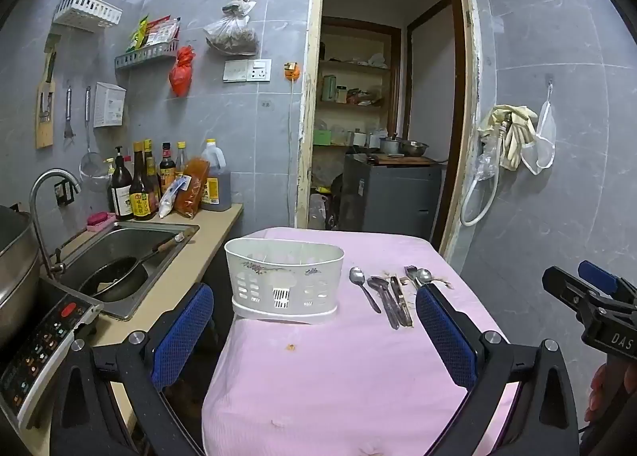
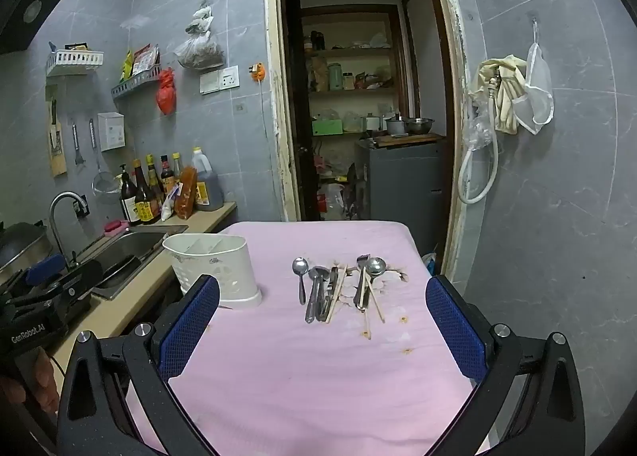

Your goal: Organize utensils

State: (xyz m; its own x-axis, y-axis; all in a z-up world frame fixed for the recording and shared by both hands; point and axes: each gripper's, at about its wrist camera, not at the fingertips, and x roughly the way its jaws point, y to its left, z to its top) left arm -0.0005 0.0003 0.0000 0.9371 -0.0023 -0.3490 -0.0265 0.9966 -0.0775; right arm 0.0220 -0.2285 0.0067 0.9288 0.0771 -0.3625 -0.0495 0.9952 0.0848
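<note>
A white plastic utensil holder (image 1: 283, 284) (image 2: 215, 269) stands on the pink-covered table (image 1: 318, 384) (image 2: 310, 368), at its left. To its right lie several metal spoons (image 1: 360, 285) (image 2: 301, 277), a fork (image 2: 361, 277) and wooden chopsticks (image 2: 336, 293) in a row. My left gripper (image 1: 314, 332) is open and empty, held back from the holder. My right gripper (image 2: 322, 324) is open and empty, held back from the utensils. Each gripper shows at the edge of the other's view.
A counter with a sink (image 1: 119, 257) and a pan in it runs along the table's left. Sauce bottles (image 1: 159, 185) stand at the counter's back. An induction cooker (image 1: 40, 344) and pot sit near left. A doorway (image 1: 382, 117) opens behind the table.
</note>
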